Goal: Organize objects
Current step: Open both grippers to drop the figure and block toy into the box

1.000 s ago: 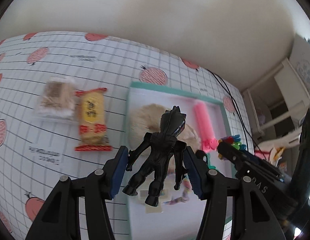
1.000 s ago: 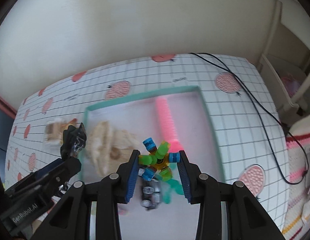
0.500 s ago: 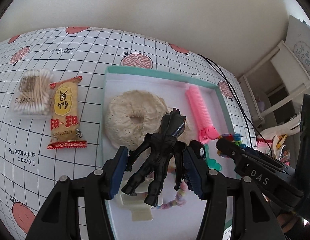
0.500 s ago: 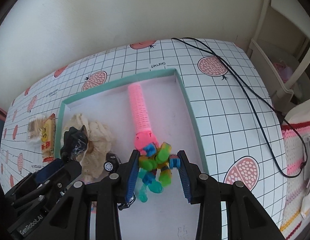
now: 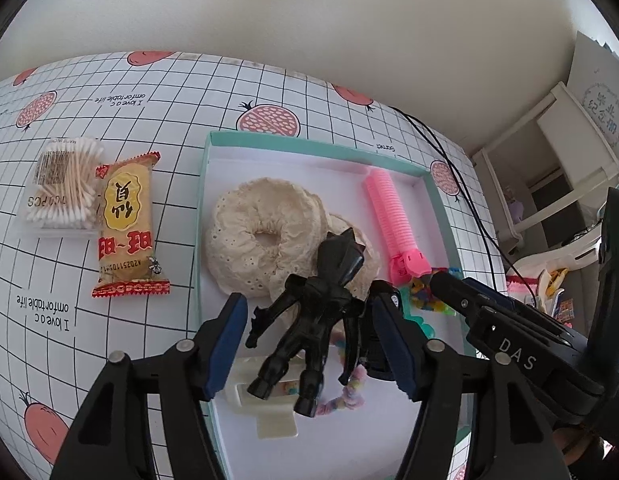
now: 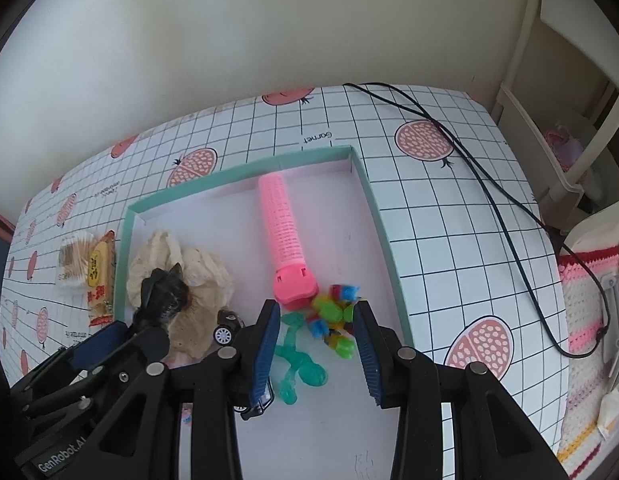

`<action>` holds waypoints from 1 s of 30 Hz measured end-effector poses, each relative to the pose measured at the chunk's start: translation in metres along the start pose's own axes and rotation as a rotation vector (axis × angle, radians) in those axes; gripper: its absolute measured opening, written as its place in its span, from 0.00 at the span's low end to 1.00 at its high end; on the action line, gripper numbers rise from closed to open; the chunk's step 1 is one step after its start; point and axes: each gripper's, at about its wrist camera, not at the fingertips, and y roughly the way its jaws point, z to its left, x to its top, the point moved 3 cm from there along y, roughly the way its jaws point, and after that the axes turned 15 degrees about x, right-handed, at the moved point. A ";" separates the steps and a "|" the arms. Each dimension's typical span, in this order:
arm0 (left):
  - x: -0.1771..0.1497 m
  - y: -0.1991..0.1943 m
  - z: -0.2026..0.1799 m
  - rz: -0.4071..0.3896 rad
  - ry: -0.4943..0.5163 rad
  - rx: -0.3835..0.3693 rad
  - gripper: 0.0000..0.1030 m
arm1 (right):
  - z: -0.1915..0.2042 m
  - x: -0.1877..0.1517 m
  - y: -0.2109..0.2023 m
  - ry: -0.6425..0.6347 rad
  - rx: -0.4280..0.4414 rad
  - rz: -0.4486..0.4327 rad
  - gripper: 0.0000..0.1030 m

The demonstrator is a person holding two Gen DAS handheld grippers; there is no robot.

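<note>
My left gripper (image 5: 309,296) is shut on a black toy figure (image 5: 321,300), held above the teal-rimmed white box (image 5: 201,208). From the right wrist the same figure (image 6: 165,292) hangs over a cream lace scrunchie (image 6: 205,272). My right gripper (image 6: 314,306) stands open low over the box (image 6: 121,264). A colourful beaded toy (image 6: 333,316) is blurred between the jaws, against the right pad and apart from the left one. It lies beside the head of a pink ribbed roller (image 6: 281,224) and a teal toy (image 6: 297,360).
The box also holds a small toy car (image 6: 227,326), a white clip (image 5: 265,412) and a bead bracelet (image 5: 349,396). Left of the box lie a cotton swab pack (image 5: 61,188) and a yellow snack packet (image 5: 127,224). A black cable (image 6: 489,184) crosses the tablecloth at right.
Both grippers came down closer over the box. The colourful toy filled the right jaws before; now it looks smaller, blurred and clear of the left pad. The black figure has not shifted in the left jaws.
</note>
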 end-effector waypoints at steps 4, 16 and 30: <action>0.003 -0.006 0.000 -0.014 0.000 -0.003 0.65 | 0.003 0.002 -0.008 -0.004 -0.003 -0.022 0.40; 0.012 -0.013 0.022 -0.075 -0.045 0.108 0.78 | 0.010 0.003 -0.008 -0.023 0.015 -0.034 0.63; 0.021 -0.018 0.066 -0.135 -0.127 0.177 1.00 | 0.016 0.002 -0.001 -0.044 0.034 -0.038 1.00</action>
